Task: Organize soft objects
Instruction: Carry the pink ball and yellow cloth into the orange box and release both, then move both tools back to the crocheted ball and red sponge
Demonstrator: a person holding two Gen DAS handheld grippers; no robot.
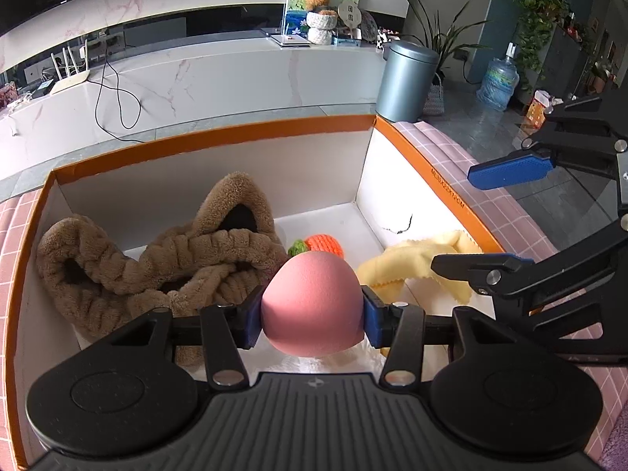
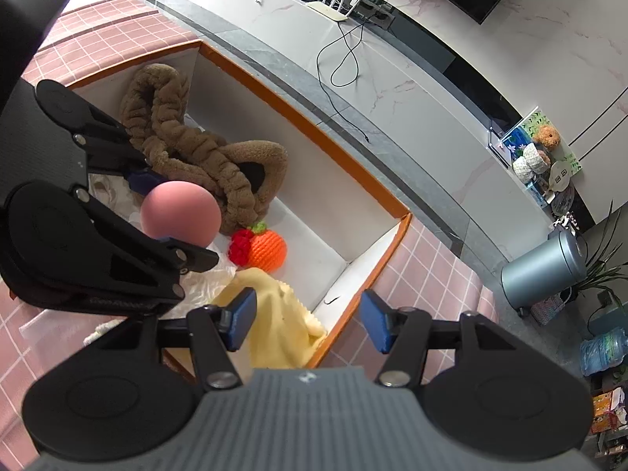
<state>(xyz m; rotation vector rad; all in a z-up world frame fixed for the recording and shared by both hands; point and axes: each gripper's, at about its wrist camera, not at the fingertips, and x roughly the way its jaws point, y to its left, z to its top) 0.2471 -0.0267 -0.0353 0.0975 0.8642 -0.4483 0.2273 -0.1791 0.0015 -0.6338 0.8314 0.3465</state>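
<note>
Two grippers work over one open box [image 1: 219, 133] with an orange rim and white inside walls, which sits on a pink checked cloth [image 2: 428, 274].

At the left of the box lies a heap of brown plush bands [image 1: 165, 259], looped over one another and filling much of that end; where one band stops and the next begins is hard to make out. The left gripper [image 1: 312, 314] hangs above the box floor with its blue pads clamped on a pink egg-shaped sponge [image 1: 312, 302], which is held in the air, clear of the things below. The sponge stands in the way of the crocheted orange fruit [image 2: 267, 249] on the floor behind it: the left wrist view shows only its top and a green leaf, while the right wrist view shows it whole, with a red knitted piece [image 2: 240, 249] touching its left side. A pale yellow cloth [image 2: 274, 325] with a pinked edge lies crumpled in the near right corner, draped up against the wall and partly covered by both grippers.

The right gripper [image 2: 308, 324] hovers over that corner, its jaws apart with nothing pressed between the pads; the cloth lies under them.

Behind the box stands a white marble ledge with a router [image 1: 70, 78] and a looping black cable [image 1: 117, 98], and to the right a grey metal bin [image 1: 406, 80].
</note>
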